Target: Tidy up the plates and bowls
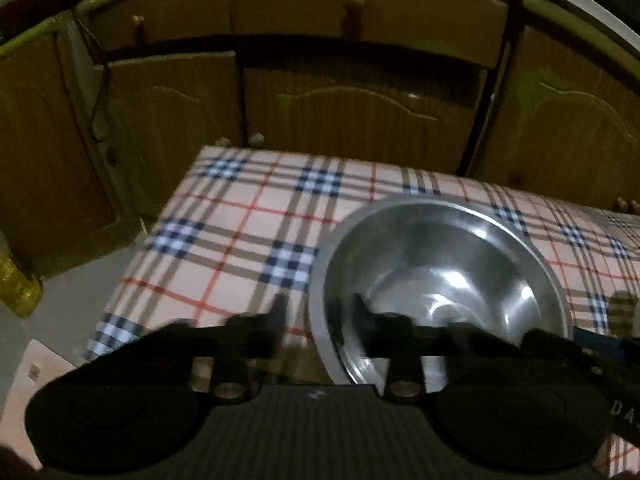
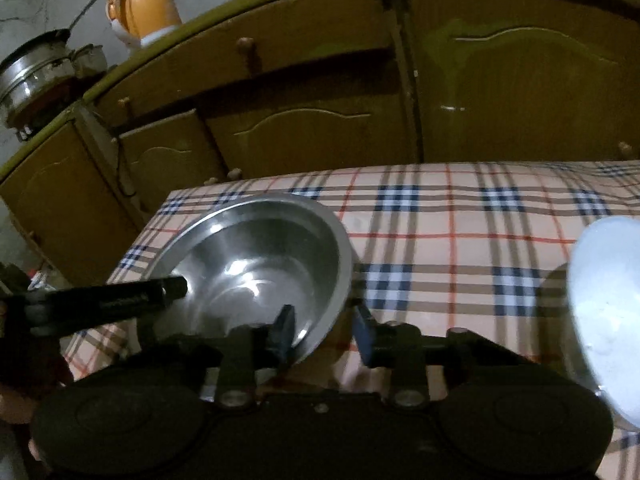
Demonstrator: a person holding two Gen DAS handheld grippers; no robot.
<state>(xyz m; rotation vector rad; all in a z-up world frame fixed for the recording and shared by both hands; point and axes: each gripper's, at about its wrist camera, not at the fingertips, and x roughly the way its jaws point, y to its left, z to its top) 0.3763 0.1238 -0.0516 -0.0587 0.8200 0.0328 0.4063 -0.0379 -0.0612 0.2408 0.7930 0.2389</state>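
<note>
A steel bowl (image 1: 440, 276) sits on the plaid-covered table (image 1: 240, 236). It also shows in the right wrist view (image 2: 256, 264). My left gripper (image 1: 320, 320) is open, straddling the bowl's near-left rim, one finger inside and one outside. My right gripper (image 2: 325, 326) is open, straddling the bowl's near-right rim the same way. A pale blue-white bowl (image 2: 608, 312) stands at the right edge of the right wrist view. The left gripper's finger shows in the right wrist view (image 2: 120, 300), reaching into the steel bowl.
Wooden cabinets (image 1: 340, 112) with drawers stand just behind the table. An orange kettle (image 2: 142, 10) and a steel pot (image 2: 36, 68) sit on the counter. A yellow bottle (image 1: 16, 284) stands on the floor at the left.
</note>
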